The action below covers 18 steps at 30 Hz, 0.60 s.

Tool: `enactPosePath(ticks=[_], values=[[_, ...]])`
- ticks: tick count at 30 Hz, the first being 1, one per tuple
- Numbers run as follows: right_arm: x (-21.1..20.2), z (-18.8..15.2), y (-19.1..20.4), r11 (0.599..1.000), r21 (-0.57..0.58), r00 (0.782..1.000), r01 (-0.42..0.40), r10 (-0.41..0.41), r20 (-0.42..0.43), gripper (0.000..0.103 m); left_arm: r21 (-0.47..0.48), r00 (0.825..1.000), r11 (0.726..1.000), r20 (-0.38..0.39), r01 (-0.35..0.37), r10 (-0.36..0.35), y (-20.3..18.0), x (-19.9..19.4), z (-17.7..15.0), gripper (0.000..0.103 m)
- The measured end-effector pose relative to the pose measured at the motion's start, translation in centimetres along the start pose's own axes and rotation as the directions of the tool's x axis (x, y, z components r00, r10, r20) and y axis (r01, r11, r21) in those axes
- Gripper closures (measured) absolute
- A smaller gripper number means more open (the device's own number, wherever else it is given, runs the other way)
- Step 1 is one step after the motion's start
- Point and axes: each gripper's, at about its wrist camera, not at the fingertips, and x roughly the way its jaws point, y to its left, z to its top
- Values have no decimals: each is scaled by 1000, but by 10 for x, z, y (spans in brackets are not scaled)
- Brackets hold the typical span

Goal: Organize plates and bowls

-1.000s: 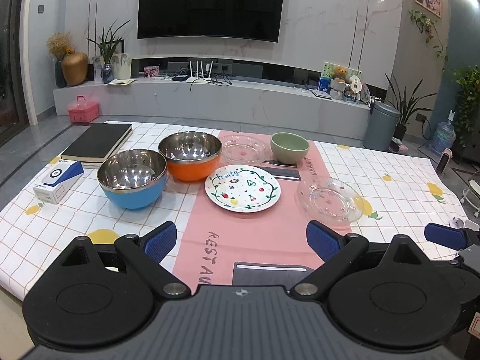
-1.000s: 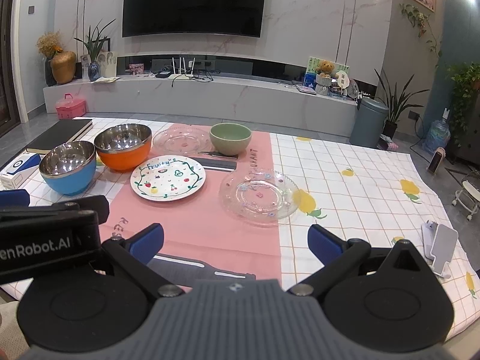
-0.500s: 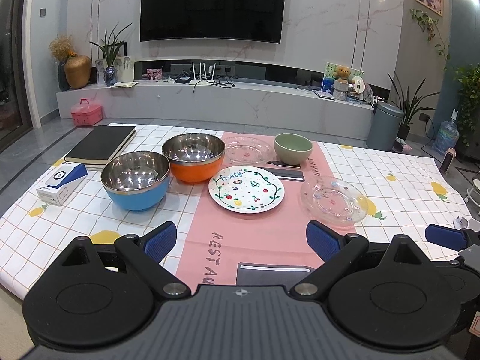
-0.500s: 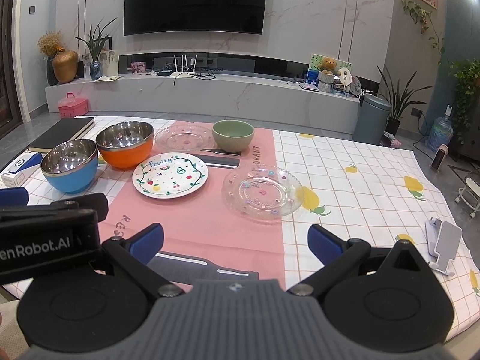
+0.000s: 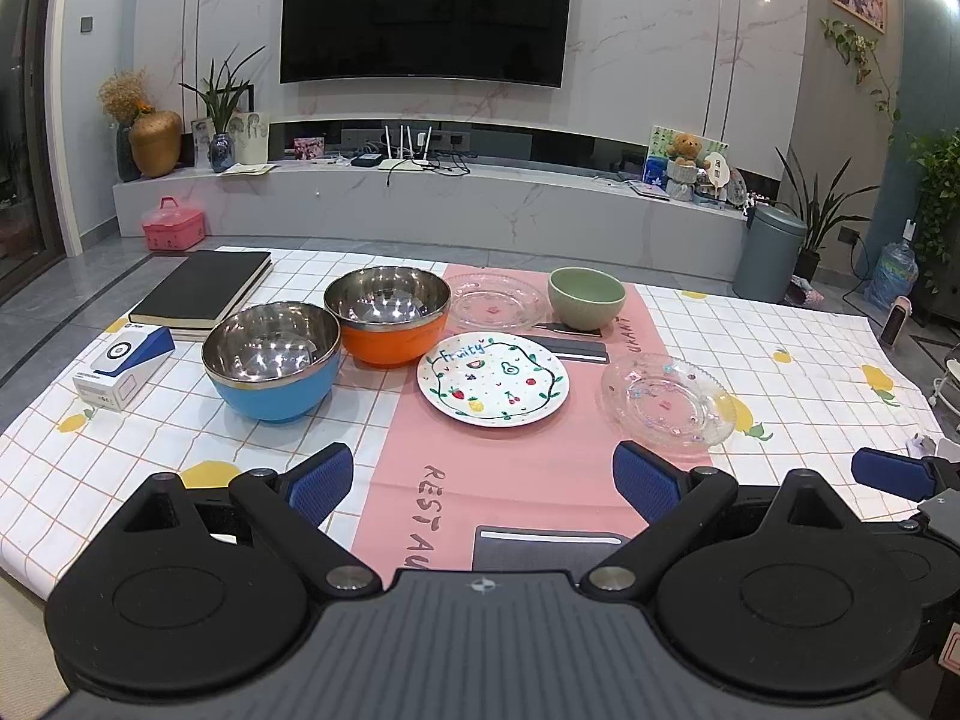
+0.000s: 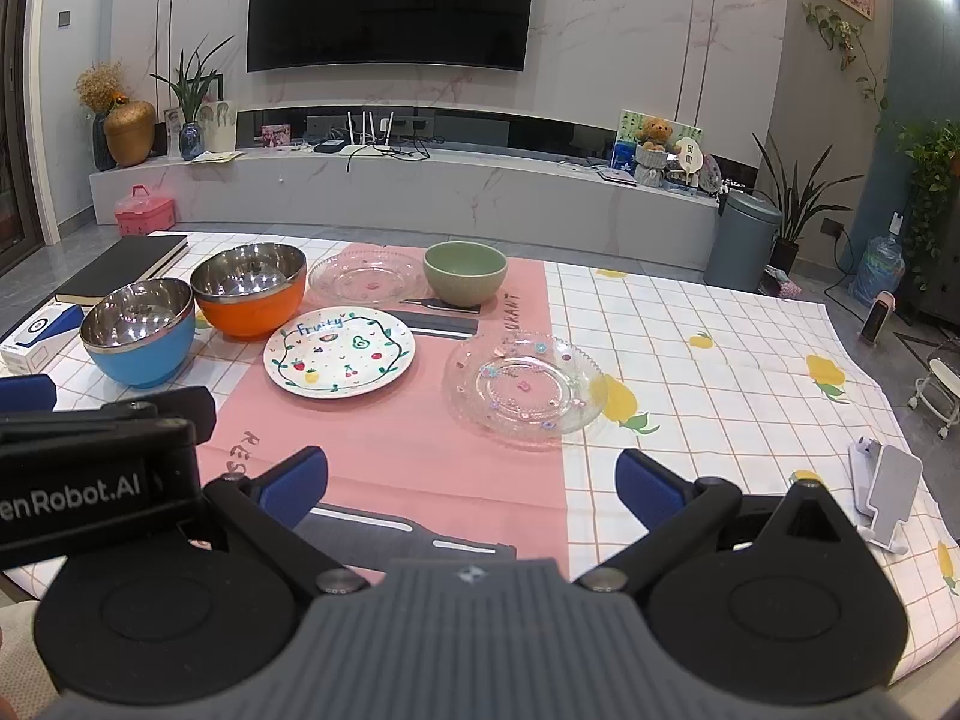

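On the table stand a blue steel bowl [image 5: 271,361], an orange steel bowl [image 5: 389,315], a green bowl [image 5: 586,297], a white fruit-pattern plate [image 5: 492,376], a far clear glass plate [image 5: 497,300] and a near clear glass plate [image 5: 668,399]. The right wrist view shows the same: blue bowl [image 6: 139,331], orange bowl [image 6: 249,288], green bowl [image 6: 465,272], white plate [image 6: 339,351], near glass plate [image 6: 523,387]. My left gripper [image 5: 483,483] and right gripper [image 6: 471,486] are open and empty, above the table's near edge.
A black notebook [image 5: 201,288] and a blue-white box [image 5: 124,365] lie at the left. A white phone stand [image 6: 885,495] sits at the right near the edge. A pink runner [image 5: 498,474] crosses the checked tablecloth.
Both grippers rose and tilted slightly, so the dishes sit a little lower in view. Nothing on the table moved.
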Motion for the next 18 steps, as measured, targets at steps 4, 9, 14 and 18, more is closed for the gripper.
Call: enactPosePath(ticks=[4,9,14,18], values=[[0,0,0,1000,1,1000,0,0,1,3,0,1000,1000,0,1,-1,0,0,0,0],[0,0,0,1000,1,1000,0,0,0,3,0,1000,1000,0,-1,1,0,0,0,0],[1,-1,0,1000,1,1000,-2,2,-5,3,-1,1000,1000,-3,-2,2,2,1,-1,0],[2,-1,0,1000,1,1000,-3,3,-9,3,-3,1000,1000,-9,-4,4,2,2,-2,0]])
